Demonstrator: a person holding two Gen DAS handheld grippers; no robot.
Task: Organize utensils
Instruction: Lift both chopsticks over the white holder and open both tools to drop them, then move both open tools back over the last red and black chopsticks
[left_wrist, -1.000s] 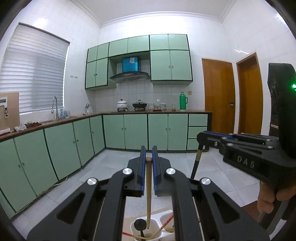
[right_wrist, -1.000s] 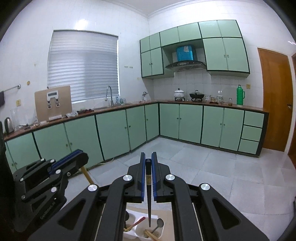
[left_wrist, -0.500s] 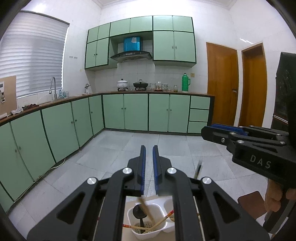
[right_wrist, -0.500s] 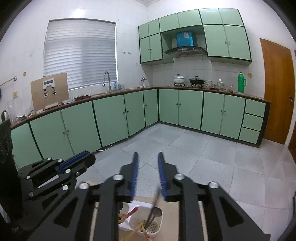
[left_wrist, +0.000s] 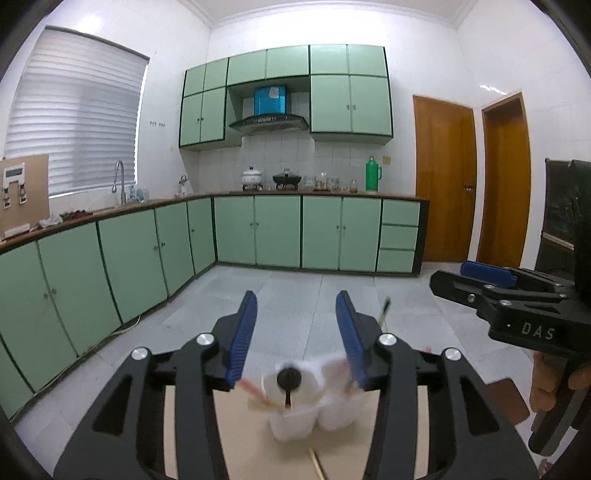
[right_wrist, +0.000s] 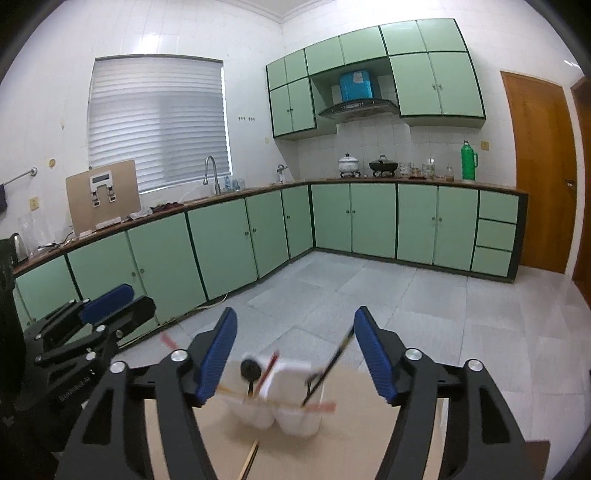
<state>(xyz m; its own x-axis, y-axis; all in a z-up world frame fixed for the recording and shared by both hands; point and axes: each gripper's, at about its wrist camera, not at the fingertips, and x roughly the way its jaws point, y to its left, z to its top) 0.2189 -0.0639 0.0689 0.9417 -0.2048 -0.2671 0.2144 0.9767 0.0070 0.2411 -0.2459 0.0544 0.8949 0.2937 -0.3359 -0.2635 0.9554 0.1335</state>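
Observation:
A white two-cup utensil holder (left_wrist: 314, 406) stands on a tan table (left_wrist: 258, 454), blurred by motion; it also shows in the right wrist view (right_wrist: 288, 406). It holds a black ladle (left_wrist: 289, 377), red-tipped chopsticks (right_wrist: 269, 373) and a dark chopstick (right_wrist: 332, 365). My left gripper (left_wrist: 295, 332) is open and empty above the holder. My right gripper (right_wrist: 295, 350) is open and empty above it too. Each gripper shows in the other's view, the right one (left_wrist: 517, 306) and the left one (right_wrist: 85, 332).
A loose wooden chopstick (left_wrist: 317, 463) lies on the table in front of the holder, also in the right wrist view (right_wrist: 249, 459). Green floor cabinets (left_wrist: 295, 232) line the far walls across a grey tiled floor (right_wrist: 406, 295). Wooden doors (left_wrist: 443, 184) stand at right.
Both grippers were shut on chopsticks held upright over the holder. They have opened wide and let go; the chopsticks now rest in the holder. Both grippers have drawn back a little.

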